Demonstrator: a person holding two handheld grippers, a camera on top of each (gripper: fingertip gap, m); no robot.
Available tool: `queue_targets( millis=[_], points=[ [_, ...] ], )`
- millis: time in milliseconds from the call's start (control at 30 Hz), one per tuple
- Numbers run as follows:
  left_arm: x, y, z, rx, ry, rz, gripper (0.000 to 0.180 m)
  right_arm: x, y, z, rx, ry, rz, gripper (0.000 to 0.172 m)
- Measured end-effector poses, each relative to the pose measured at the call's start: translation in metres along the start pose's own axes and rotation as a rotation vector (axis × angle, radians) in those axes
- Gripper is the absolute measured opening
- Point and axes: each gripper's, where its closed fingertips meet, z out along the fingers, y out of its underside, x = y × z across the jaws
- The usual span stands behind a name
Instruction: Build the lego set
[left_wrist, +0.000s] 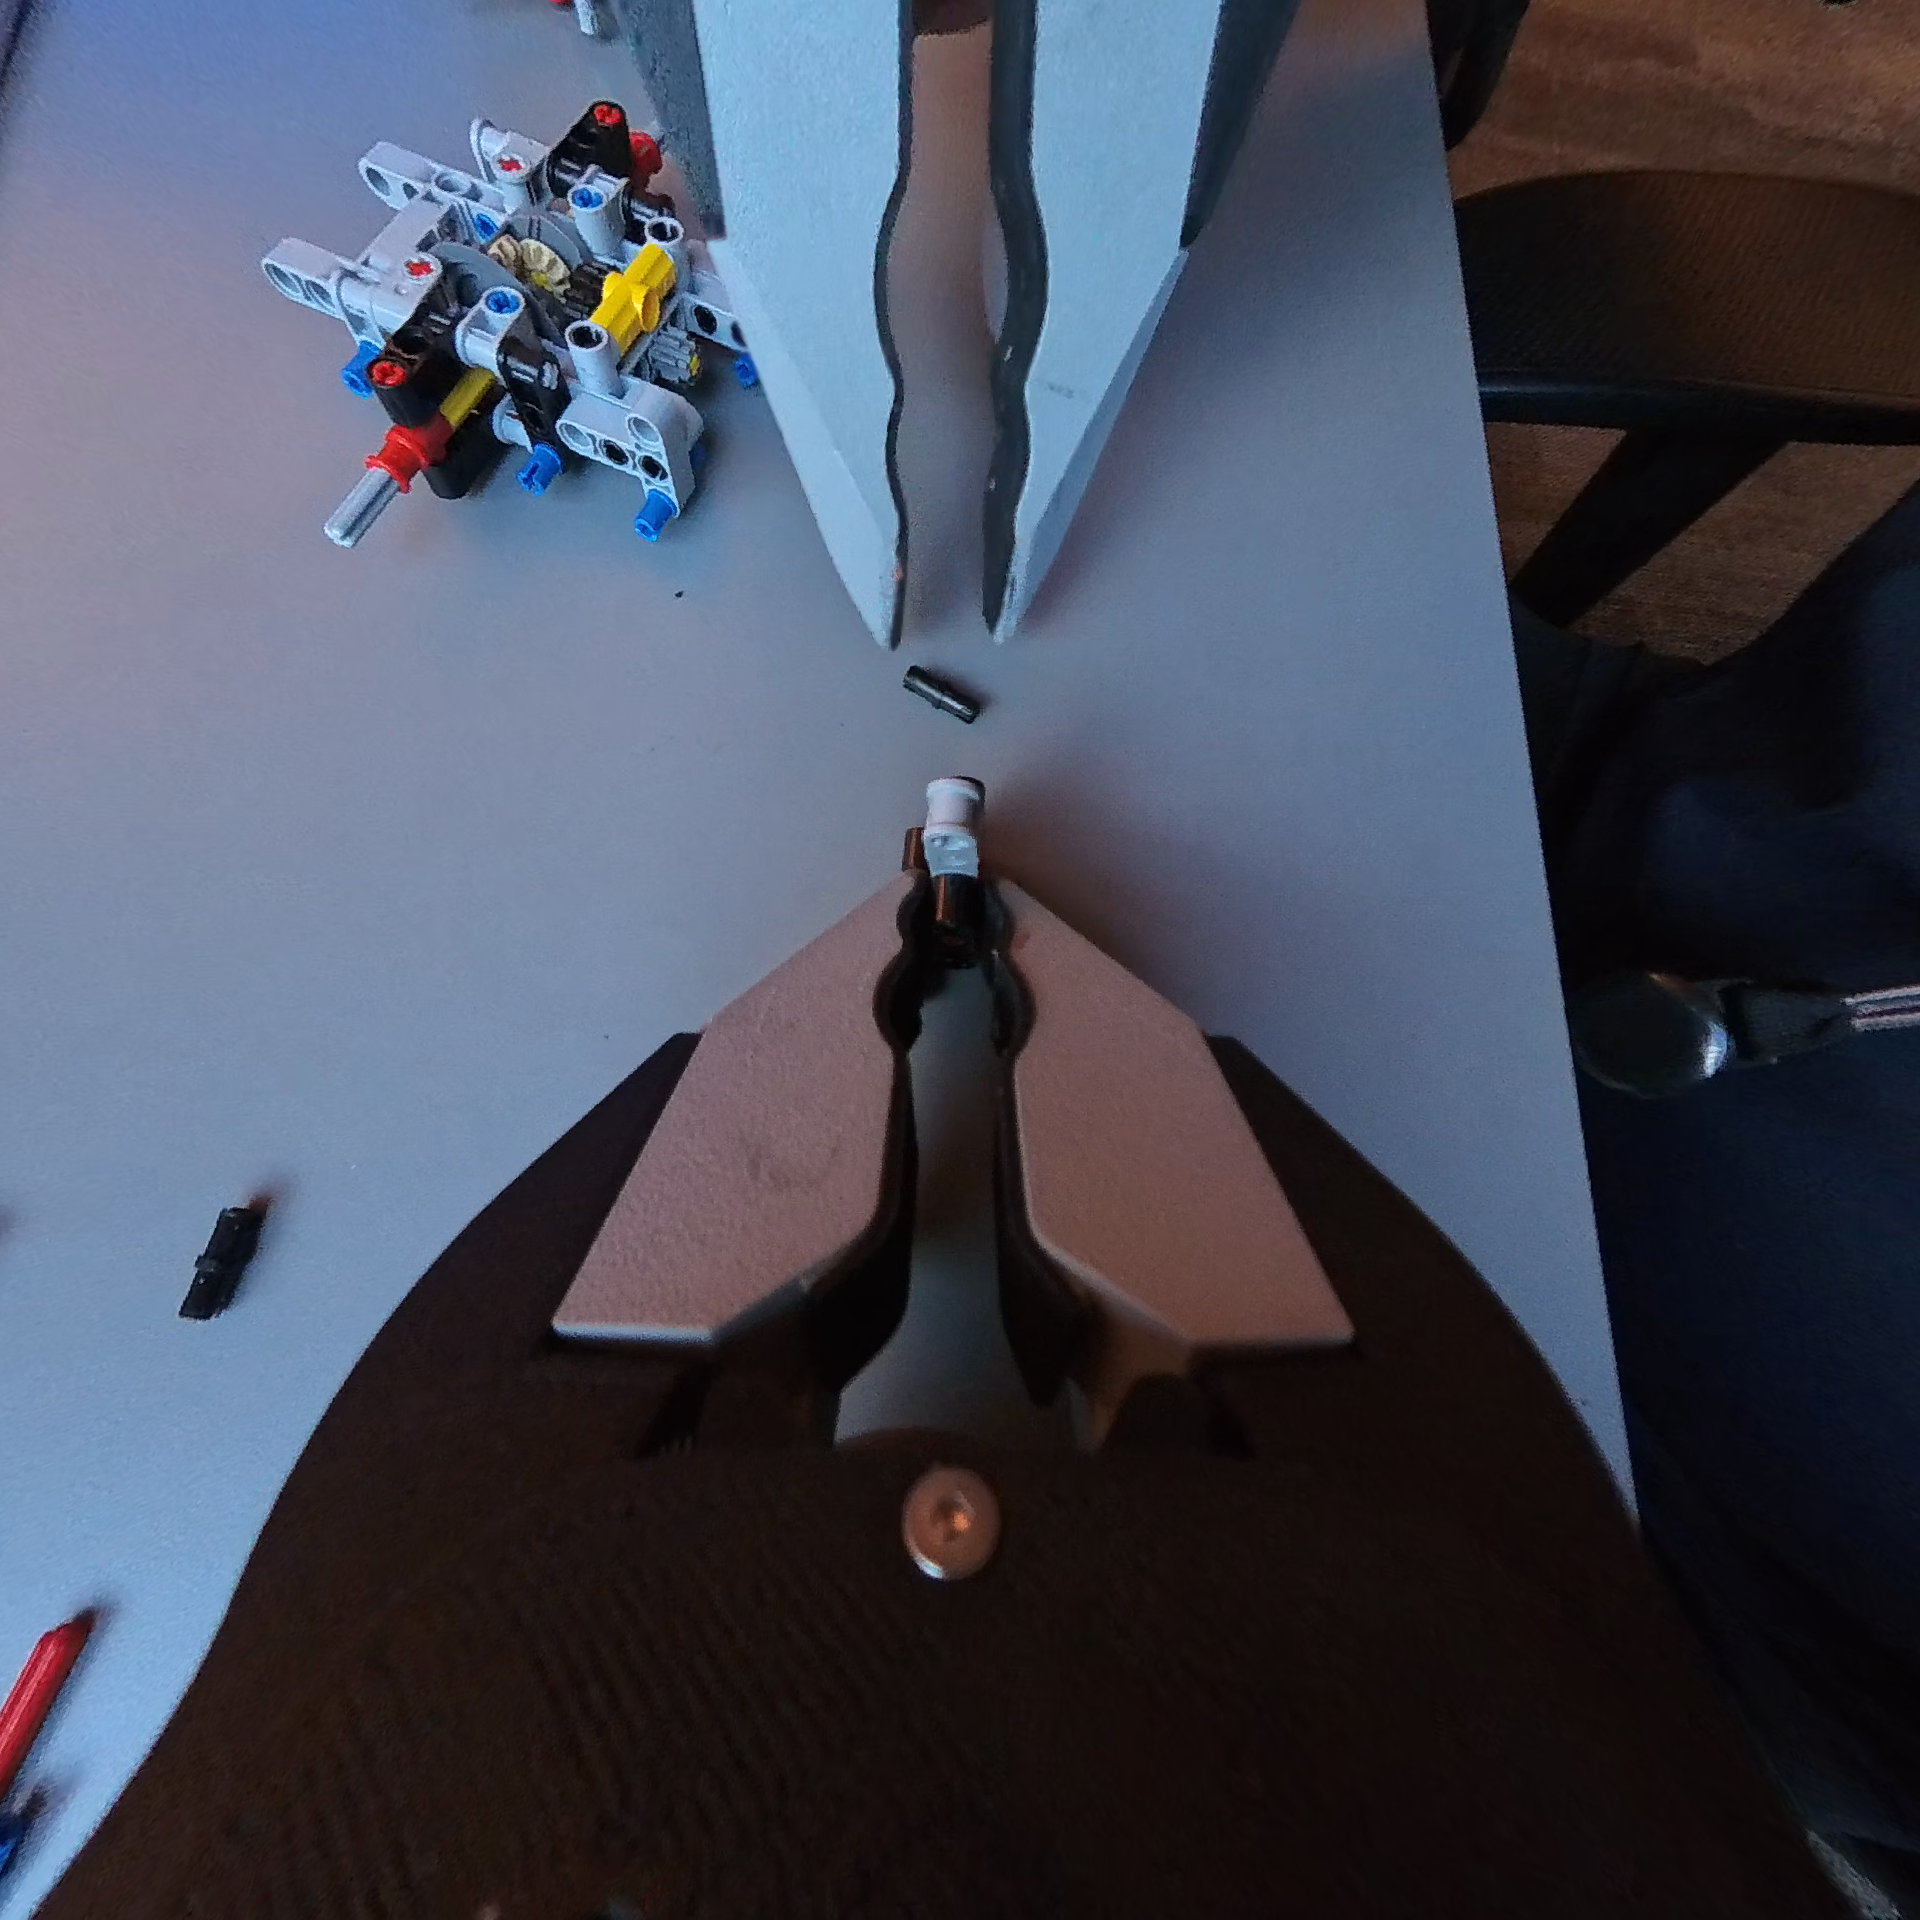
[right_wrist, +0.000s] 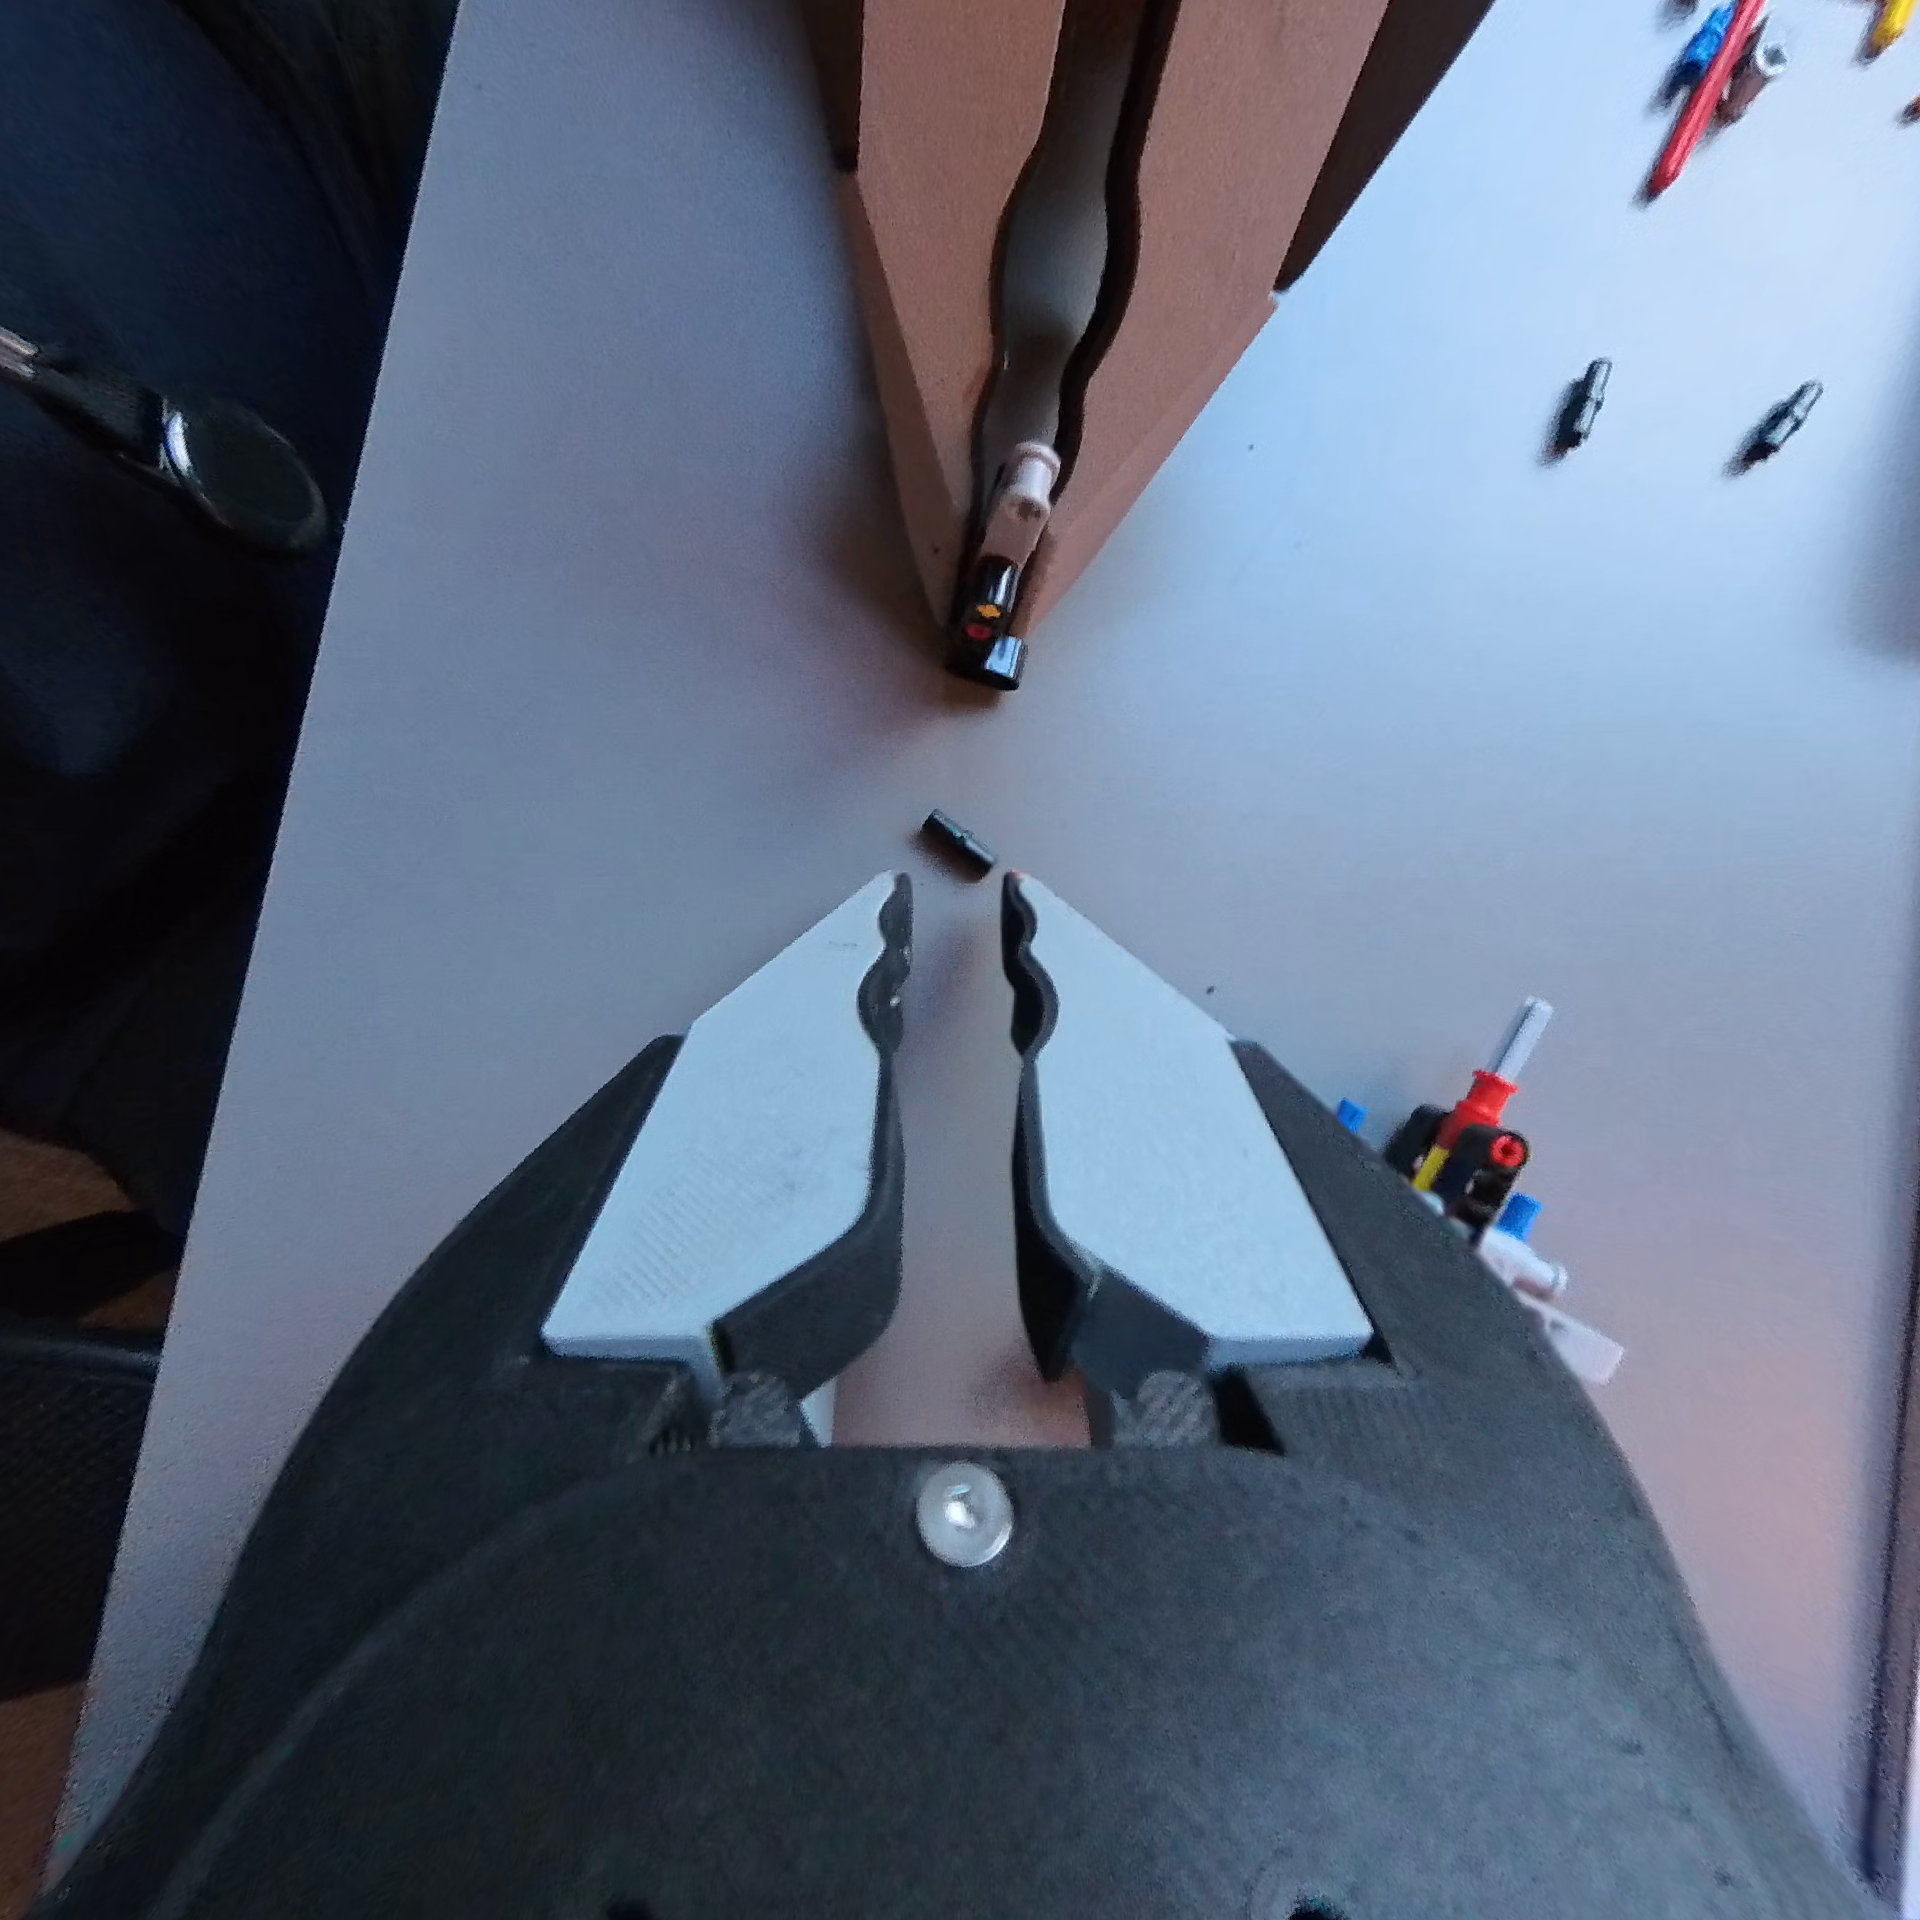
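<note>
Right now I see a flat pale grey table (left_wrist: 520, 831) under both tools. Far left on it sits a grey, black, yellow and blue plastic brick assembly (left_wrist: 520, 322). My left hand-held gripper (left_wrist: 951, 904), tan-fingered, is clamped on a small black and white plastic connector piece (left_wrist: 951, 857) that juts past its tips. My right hand-held gripper (right_wrist: 956, 883), white-fingered, stands open, grasp bare, with a tiny black plastic pin (right_wrist: 958, 844) lying just beyond its tips, between the two tools.

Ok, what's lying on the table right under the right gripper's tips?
A small black pin lies loose on the grey table, just ahead of the open right gripper, untouched. Nothing there looks covered.
</note>
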Motion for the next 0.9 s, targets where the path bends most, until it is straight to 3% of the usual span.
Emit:
queue_targets(
  millis=[200,533,767,900],
  points=[
    [0.0,0.0,0.0,0.0,0.002,-0.003,0.005,0.0,-0.002,0.01,-0.035,-0.033,-0.054,0.013],
    [0.0,0.0,0.0,0.0,-0.004,0.005,0.005,-0.01,0.003,0.005,0.026,0.035,0.072,0.009],
    [0.0,0.0,0.0,-0.001,-0.009,0.01,0.005,-0.008,-0.003,-0.002,0.148,0.158,0.396,0.016],
    [-0.001,-0.001,0.001,0.0,-0.012,0.013,0.005,-0.013,-0.006,-0.007,0.213,0.304,0.633,0.007]
  ],
)
